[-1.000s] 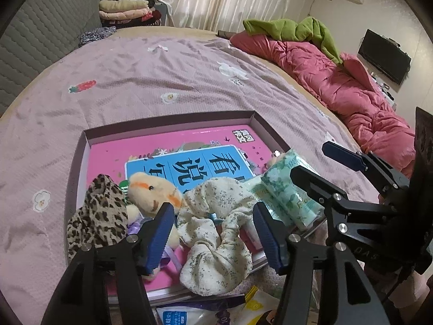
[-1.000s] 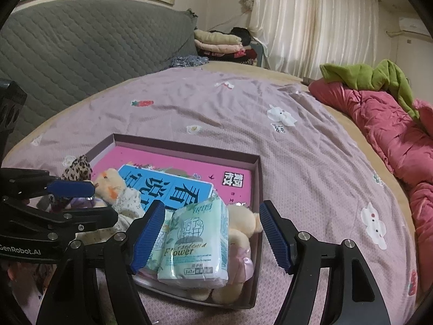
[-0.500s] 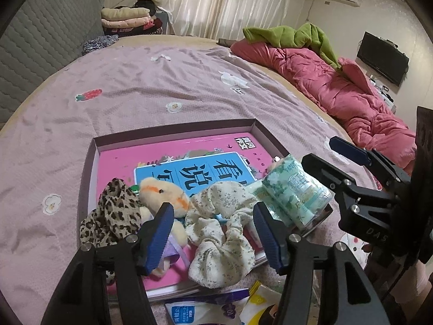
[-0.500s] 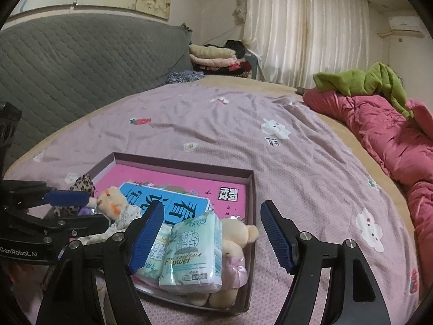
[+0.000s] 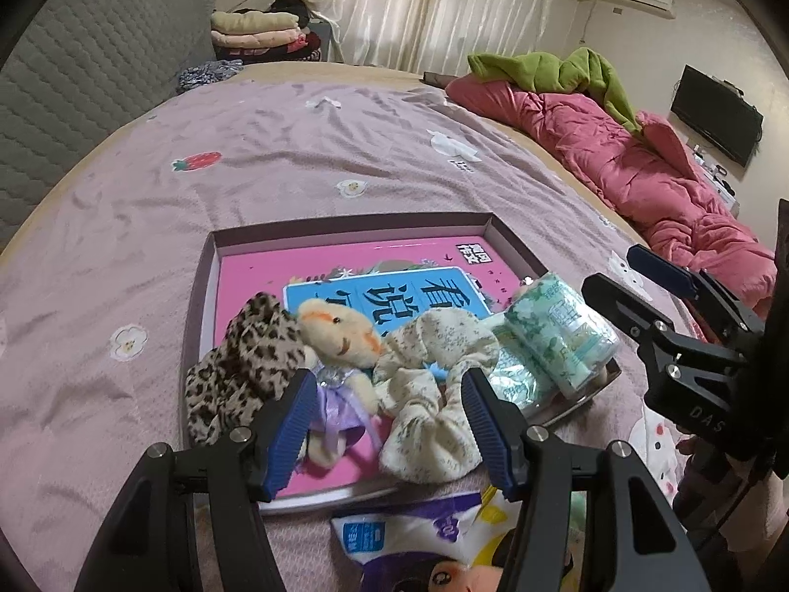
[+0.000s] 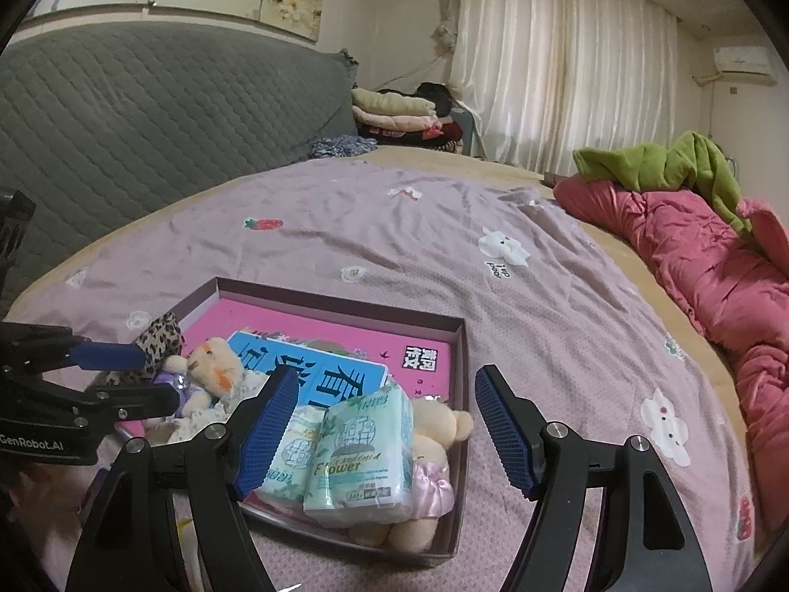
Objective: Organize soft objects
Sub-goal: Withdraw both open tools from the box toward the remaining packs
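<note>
A shallow purple box (image 5: 355, 227) lies on the bed with a pink book (image 5: 345, 266) inside. On the book lie a leopard-print scrunchie (image 5: 241, 360), a small teddy in a purple dress (image 5: 340, 340), a cream floral scrunchie (image 5: 434, 389) and green tissue packs (image 5: 557, 335). My left gripper (image 5: 384, 424) is open and empty above the box's near edge. In the right wrist view the tissue packs (image 6: 360, 454) rest on a teddy in pink (image 6: 434, 444) in the box's (image 6: 458, 355) near corner. My right gripper (image 6: 384, 429) is open and empty just above them.
A white and purple packet (image 5: 409, 533) lies on the sheet in front of the box. A pink quilt (image 5: 641, 163) with a green garment (image 5: 567, 69) runs along the right side. Folded clothes (image 6: 394, 113) sit at the back. A grey headboard (image 6: 148, 133) stands on the left.
Both grippers have drawn back and risen from the box, so it looks smaller and farther. The objects in the box have not moved. Both grippers stay open.
</note>
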A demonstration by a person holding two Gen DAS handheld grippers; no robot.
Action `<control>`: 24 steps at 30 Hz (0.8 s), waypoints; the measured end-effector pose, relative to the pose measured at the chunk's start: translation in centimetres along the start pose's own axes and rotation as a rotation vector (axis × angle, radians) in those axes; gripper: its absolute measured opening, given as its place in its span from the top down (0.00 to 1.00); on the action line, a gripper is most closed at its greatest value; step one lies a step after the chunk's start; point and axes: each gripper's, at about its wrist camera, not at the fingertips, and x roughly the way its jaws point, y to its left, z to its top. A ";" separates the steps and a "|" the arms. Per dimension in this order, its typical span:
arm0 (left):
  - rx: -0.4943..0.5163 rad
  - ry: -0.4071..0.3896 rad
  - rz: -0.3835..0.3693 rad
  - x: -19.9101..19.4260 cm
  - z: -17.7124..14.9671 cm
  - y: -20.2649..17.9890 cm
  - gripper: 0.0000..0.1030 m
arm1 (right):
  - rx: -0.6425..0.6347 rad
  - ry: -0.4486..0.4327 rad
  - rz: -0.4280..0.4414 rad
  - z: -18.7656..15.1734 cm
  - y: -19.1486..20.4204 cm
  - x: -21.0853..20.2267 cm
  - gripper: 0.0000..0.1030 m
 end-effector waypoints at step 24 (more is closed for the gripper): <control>-0.045 -0.021 0.032 -4.0 -2.5 1.2 0.41 | 0.007 -0.015 0.049 -1.0 2.5 -4.2 0.27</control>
